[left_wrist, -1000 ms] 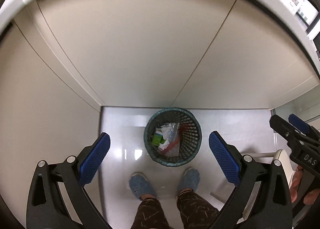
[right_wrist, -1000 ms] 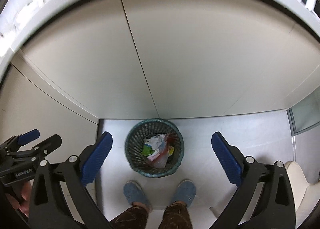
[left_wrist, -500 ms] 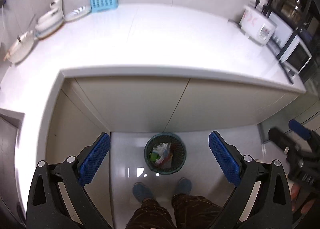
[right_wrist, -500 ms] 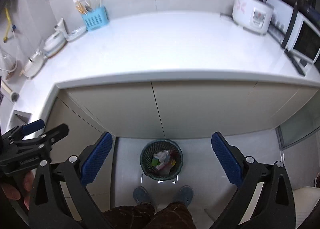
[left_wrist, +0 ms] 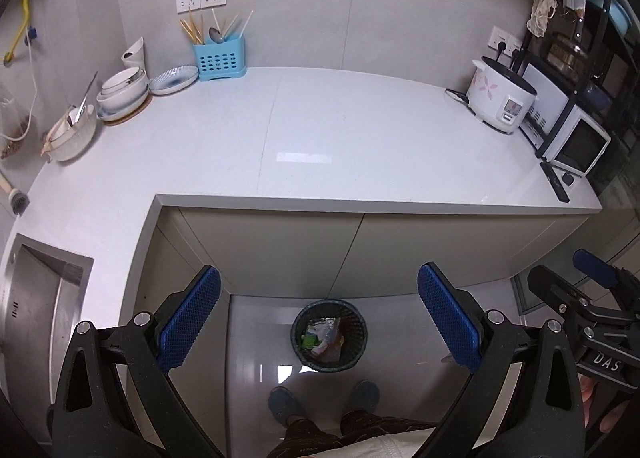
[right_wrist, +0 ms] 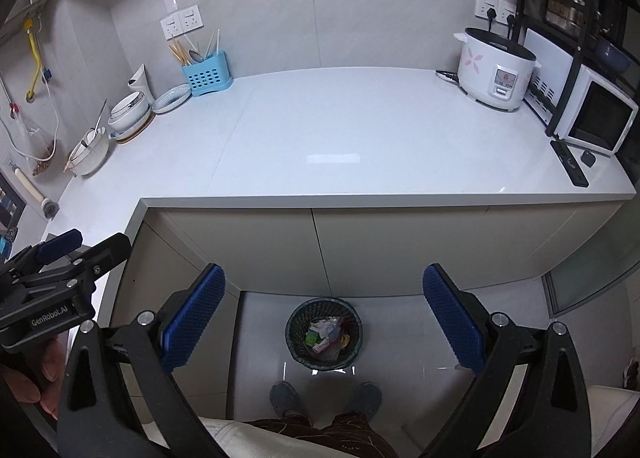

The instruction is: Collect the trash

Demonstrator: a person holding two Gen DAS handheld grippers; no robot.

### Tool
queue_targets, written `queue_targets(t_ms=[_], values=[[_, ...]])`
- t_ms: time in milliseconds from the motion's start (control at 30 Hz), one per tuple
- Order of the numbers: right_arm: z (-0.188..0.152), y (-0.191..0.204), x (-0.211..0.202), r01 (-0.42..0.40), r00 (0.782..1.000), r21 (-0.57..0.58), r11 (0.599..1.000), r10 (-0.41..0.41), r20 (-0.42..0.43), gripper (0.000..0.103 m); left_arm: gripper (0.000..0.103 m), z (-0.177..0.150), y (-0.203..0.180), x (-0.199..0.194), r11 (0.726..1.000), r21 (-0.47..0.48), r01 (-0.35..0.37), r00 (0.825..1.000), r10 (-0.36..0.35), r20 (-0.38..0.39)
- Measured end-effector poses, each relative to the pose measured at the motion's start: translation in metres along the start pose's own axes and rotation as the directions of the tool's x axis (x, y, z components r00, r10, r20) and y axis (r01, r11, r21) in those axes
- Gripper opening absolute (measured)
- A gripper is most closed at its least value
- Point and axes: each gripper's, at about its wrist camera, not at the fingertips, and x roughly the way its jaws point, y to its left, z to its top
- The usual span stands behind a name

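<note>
A dark mesh waste basket (left_wrist: pixel 329 334) (right_wrist: pixel 324 333) stands on the floor below the counter, holding crumpled paper, a green packet and other trash (left_wrist: pixel 320 338) (right_wrist: pixel 326 336). My left gripper (left_wrist: pixel 318 318) hangs high above it, open, with nothing between its blue pads. My right gripper (right_wrist: pixel 324 318) is likewise open and empty above the basket. Each gripper shows at the edge of the other's view. The white countertop (left_wrist: pixel 340 138) (right_wrist: pixel 360 138) carries no loose trash that I can see.
Stacked bowls and plates (left_wrist: pixel 124 92), a blue utensil caddy (left_wrist: pixel 219 58), a rice cooker (left_wrist: pixel 500 98), a microwave on a black rack (left_wrist: pixel 576 142) and a remote (left_wrist: pixel 554 180) line the counter's edges. A sink (left_wrist: pixel 36 310) is at left. The person's feet (left_wrist: pixel 324 398) stand by the basket.
Both grippers rose well away from the basket, staying open. The view went from cabinet doors and a close basket to the whole countertop, with the basket now small below.
</note>
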Motion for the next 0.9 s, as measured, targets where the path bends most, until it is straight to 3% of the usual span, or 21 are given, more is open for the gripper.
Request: queue_targets(t_ms=[900], values=[[-0.010, -0.015, -0.016, -0.001, 1.000, -0.006, 1.000, 0.001, 0.024, 0.095, 0.097, -0.018, -0.024, -0.013, 1.000, 0.008, -0.027, 0.999, 0.027, 0.026]])
